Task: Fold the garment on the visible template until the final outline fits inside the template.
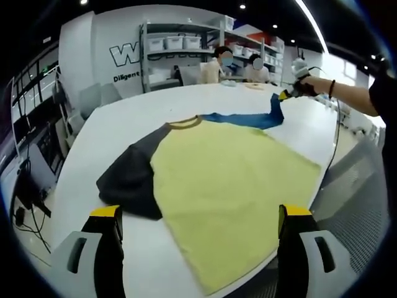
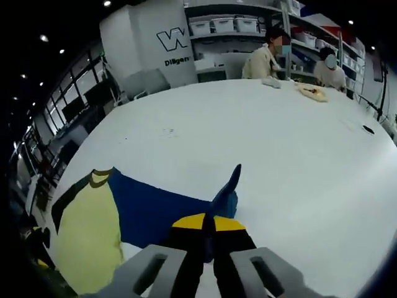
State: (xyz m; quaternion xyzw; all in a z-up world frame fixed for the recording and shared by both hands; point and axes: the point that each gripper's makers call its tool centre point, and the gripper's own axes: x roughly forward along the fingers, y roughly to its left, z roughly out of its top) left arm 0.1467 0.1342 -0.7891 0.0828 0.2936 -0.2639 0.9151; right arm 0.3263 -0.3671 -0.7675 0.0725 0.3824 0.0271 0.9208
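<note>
Right gripper (image 2: 208, 231) clamped on the blue sleeve (image 2: 226, 189) of the shirt (image 2: 93, 236), yellow-tipped jaws pressed together with cloth pinched between them and a point of fabric sticking up past the tips. Seen from the left gripper view, same gripper (image 1: 286, 94) held in a hand (image 1: 308, 84) at the far right, lifting the sleeve (image 1: 248, 118) off the white table (image 1: 205, 99). Left gripper (image 1: 201, 214) hanging above the near hem with jaws wide apart, holding nothing. Shirt (image 1: 229, 186) spread flat across the table, yellow body (image 1: 236, 192) facing up, dark grey sleeve (image 1: 127, 180) stretched to the left, collar (image 1: 185, 123) pointing away. Beyond the table, two seated people (image 2: 267, 59) and shelves (image 1: 180, 56) of storage bins along a wall (image 2: 155, 46) with lettering.
</note>
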